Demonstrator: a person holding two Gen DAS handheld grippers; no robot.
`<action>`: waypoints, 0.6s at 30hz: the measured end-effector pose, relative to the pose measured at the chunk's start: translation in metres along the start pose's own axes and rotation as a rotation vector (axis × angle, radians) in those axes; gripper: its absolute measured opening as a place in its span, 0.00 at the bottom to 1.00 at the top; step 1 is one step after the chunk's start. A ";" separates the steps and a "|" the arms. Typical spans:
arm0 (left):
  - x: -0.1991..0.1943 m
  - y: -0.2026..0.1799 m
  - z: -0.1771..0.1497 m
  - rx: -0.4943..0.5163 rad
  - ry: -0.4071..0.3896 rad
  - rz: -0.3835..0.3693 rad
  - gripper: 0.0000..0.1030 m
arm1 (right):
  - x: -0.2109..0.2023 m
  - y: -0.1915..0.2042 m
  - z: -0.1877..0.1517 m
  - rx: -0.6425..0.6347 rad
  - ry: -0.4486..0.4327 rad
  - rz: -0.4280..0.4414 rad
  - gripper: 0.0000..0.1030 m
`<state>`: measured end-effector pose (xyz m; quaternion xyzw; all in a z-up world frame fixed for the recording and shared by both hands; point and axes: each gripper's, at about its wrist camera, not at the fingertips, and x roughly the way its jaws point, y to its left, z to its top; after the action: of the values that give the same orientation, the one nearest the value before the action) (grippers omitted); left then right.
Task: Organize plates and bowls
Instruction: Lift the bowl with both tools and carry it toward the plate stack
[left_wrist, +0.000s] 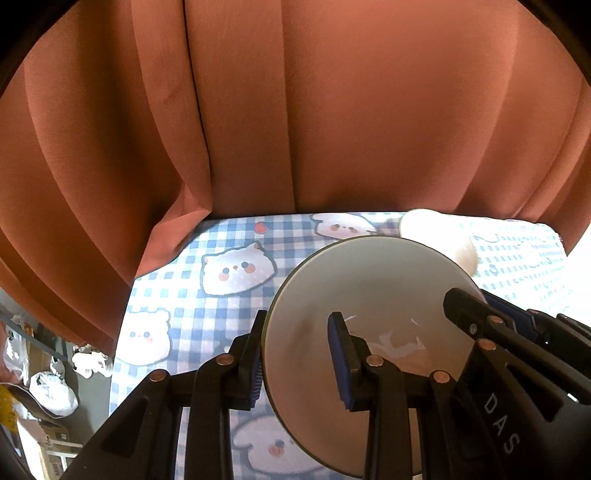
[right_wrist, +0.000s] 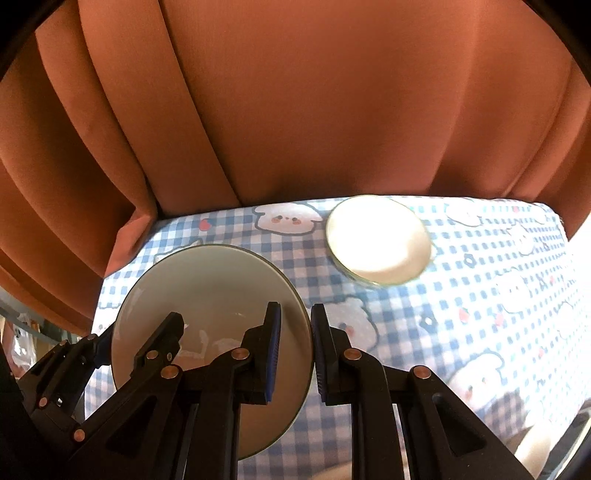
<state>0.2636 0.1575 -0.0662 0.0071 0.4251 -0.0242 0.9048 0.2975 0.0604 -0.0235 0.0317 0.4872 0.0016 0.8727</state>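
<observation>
A pale round plate (left_wrist: 369, 295) with a faint white figure printed inside is held between both grippers, above the blue checked tablecloth (left_wrist: 192, 280). My left gripper (left_wrist: 297, 363) is shut on the plate's left rim, one pad inside and one outside. My right gripper (right_wrist: 295, 356) is shut on the opposite rim of the same plate (right_wrist: 207, 291). Each gripper shows in the other's view: the right gripper (left_wrist: 476, 299) at the plate's far edge, the left gripper (right_wrist: 142, 326) at its left edge. A second white dish (right_wrist: 378, 240) sits on the cloth at the back, in bright light.
An orange curtain (right_wrist: 314, 110) hangs right behind the table's far edge. Bags and cardboard boxes (left_wrist: 48, 391) lie on the floor off the table's left side. A pale object (right_wrist: 532, 450) shows at the near right corner. Sunlight washes out the table's right end.
</observation>
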 end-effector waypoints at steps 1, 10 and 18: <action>-0.007 -0.003 -0.003 0.004 -0.007 -0.001 0.30 | -0.007 -0.003 -0.003 0.003 -0.004 -0.003 0.19; -0.048 -0.034 -0.024 0.038 -0.035 -0.017 0.30 | -0.052 -0.027 -0.030 0.028 -0.033 -0.012 0.19; -0.066 -0.072 -0.043 0.052 -0.045 -0.013 0.30 | -0.072 -0.062 -0.053 0.041 -0.044 -0.003 0.19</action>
<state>0.1845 0.0893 -0.0427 0.0273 0.4042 -0.0412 0.9134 0.2132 -0.0012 0.0065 0.0489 0.4679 -0.0104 0.8824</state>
